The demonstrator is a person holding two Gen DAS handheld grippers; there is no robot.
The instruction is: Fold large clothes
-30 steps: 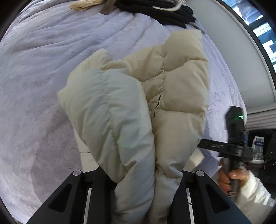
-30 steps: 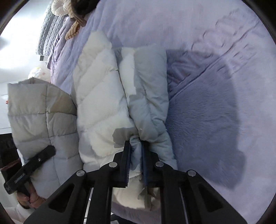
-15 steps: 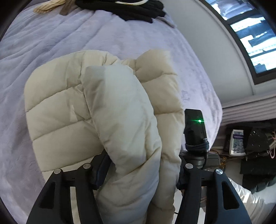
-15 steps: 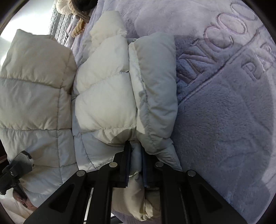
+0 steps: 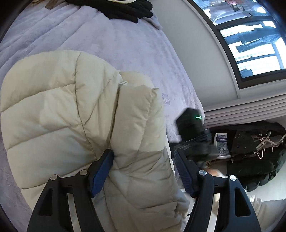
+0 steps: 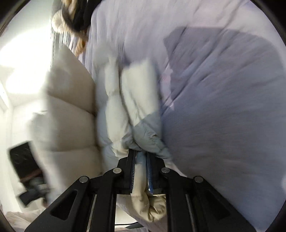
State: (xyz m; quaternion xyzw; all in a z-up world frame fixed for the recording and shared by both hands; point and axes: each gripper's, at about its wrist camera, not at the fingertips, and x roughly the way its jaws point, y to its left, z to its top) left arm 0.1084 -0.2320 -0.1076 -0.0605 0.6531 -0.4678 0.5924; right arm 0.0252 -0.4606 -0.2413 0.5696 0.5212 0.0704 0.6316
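A cream puffer jacket (image 5: 71, 116) lies bunched on the lavender bed blanket (image 5: 125, 44). My left gripper (image 5: 143, 153) is over its near edge with its jaws opening. A thick fold sits between them; the left pad brushes it and the right pad stands clear. The right gripper (image 6: 142, 153) is pinched on a thin grey-white edge of the same jacket (image 6: 135, 92), its jaws easing a little with fabric still between the pads. That view is blurred by motion. The right gripper's black body (image 5: 191, 128) shows beside the jacket in the left wrist view.
Black clothes (image 5: 125, 9) lie at the far end of the bed. Right of the bed edge are a pile of dark garments with hangers (image 5: 259, 151) and a window (image 5: 250, 44). The blanket (image 6: 223, 107) stretches to the right of the jacket.
The left jaws have spread wide and let go of the jacket fold, which has sunk onto the bed. The right gripper has moved while keeping hold of its edge.
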